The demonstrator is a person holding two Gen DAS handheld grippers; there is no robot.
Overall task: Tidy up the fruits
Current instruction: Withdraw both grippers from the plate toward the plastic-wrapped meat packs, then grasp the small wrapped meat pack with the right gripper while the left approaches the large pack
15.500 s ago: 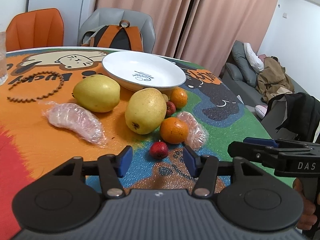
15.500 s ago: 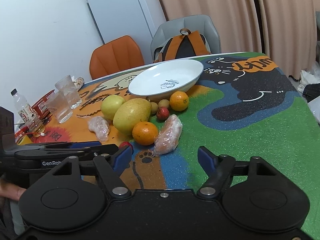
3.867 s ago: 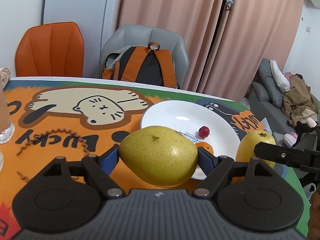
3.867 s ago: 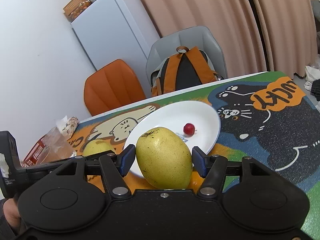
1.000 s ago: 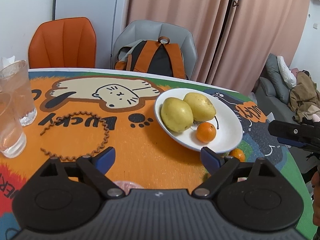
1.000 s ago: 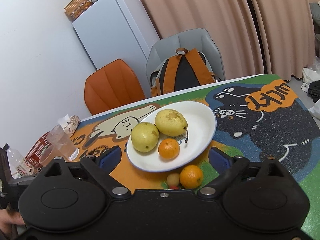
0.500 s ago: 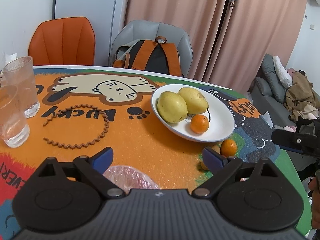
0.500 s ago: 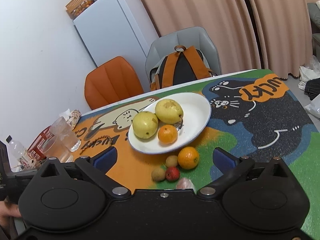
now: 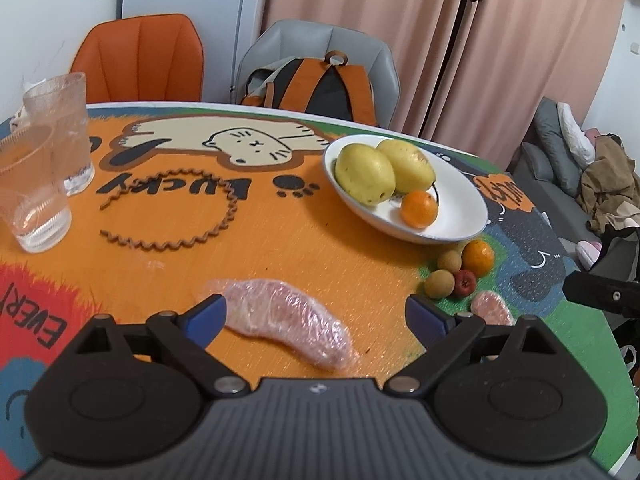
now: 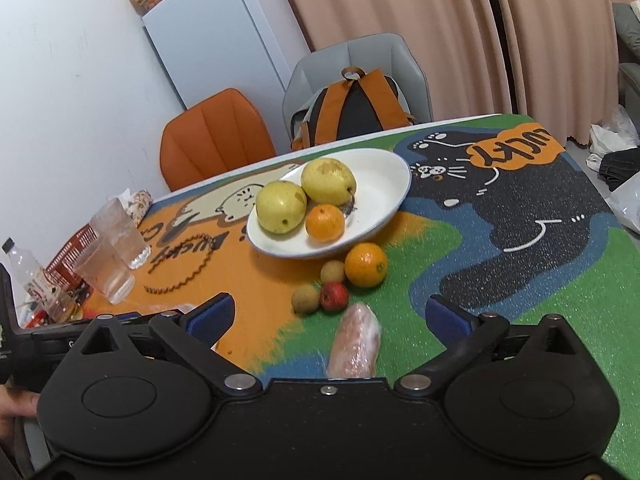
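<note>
3 fruits — 2 pears (image 10: 304, 198) and an orange (image 10: 325, 222) — sit on the plate (image 10: 384, 184), while a second orange (image 10: 365, 265), 2 small brown fruits (image 10: 306, 298), a red one (image 10: 334, 296) and 2 film-wrapped pieces (image 9: 288, 316) lie loose on the mat. Both the left gripper (image 9: 316, 316) and the right gripper (image 10: 330, 318) stand wide open and empty, each with a wrapped piece lying between its fingers but untouched. Closing on the slick film risks a slip or a squashed piece — and a low sweep could knock the small round fruits rolling.
</note>
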